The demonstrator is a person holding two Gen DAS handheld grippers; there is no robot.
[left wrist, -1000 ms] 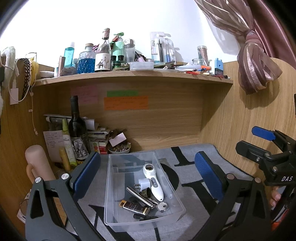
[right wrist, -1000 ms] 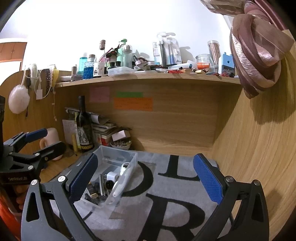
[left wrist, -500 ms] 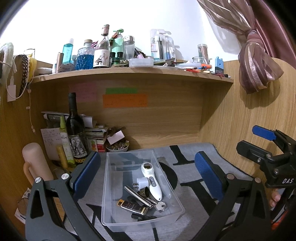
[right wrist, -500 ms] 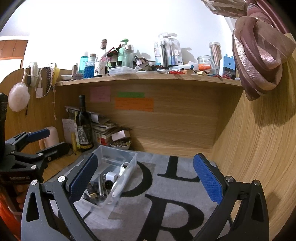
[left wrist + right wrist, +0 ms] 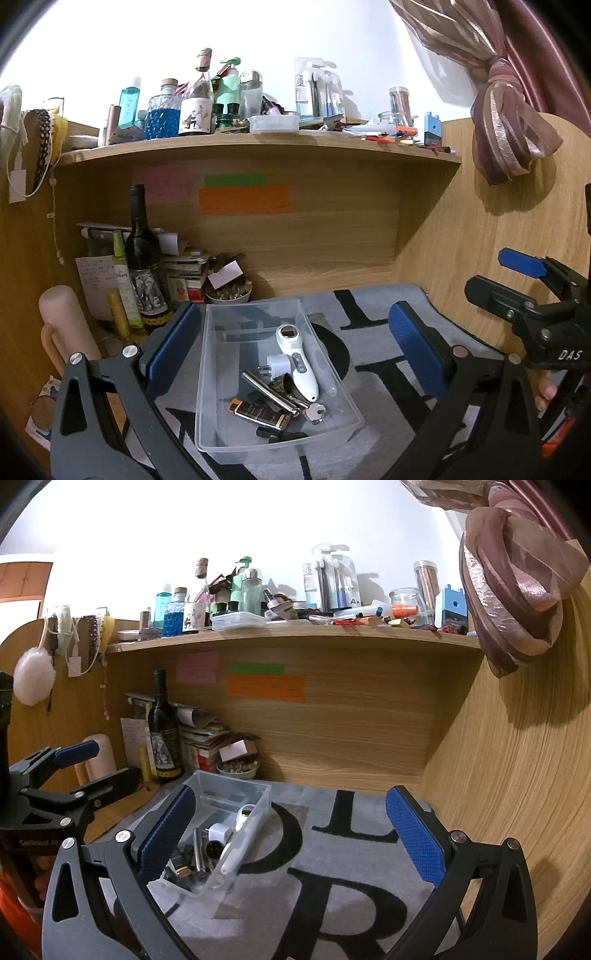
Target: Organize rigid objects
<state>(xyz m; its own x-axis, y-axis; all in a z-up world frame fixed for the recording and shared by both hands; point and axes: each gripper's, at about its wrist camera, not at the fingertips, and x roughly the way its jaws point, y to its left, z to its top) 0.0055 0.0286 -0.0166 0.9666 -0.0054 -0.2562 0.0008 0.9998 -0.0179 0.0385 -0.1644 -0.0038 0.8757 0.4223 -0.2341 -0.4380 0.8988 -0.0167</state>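
A clear plastic bin (image 5: 218, 373) sits on a grey mat with black letters (image 5: 369, 354). It holds a white handheld device (image 5: 297, 358), a white plug adapter (image 5: 277, 365), a metal tube (image 5: 269, 389), a gold-and-black lighter (image 5: 258, 410), keys (image 5: 314, 410) and small dark items. My left gripper (image 5: 295, 343) is open and empty, above and just in front of the bin. My right gripper (image 5: 291, 823) is open and empty over the mat (image 5: 332, 886), with the bin (image 5: 255, 812) by its left finger. Each gripper shows at the edge of the other's view.
A dark wine bottle (image 5: 142, 258), papers, boxes and a small bowl (image 5: 229, 295) stand at the back left of the desk. A pink cylinder (image 5: 62, 328) stands at the far left. The shelf (image 5: 258, 144) above carries several bottles and jars. A wooden side panel (image 5: 517, 775) rises on the right.
The left wrist view has shifted slightly, so the bin sits a little lower and further left in it. The right wrist view has hardly moved. Both grippers stay open and empty.
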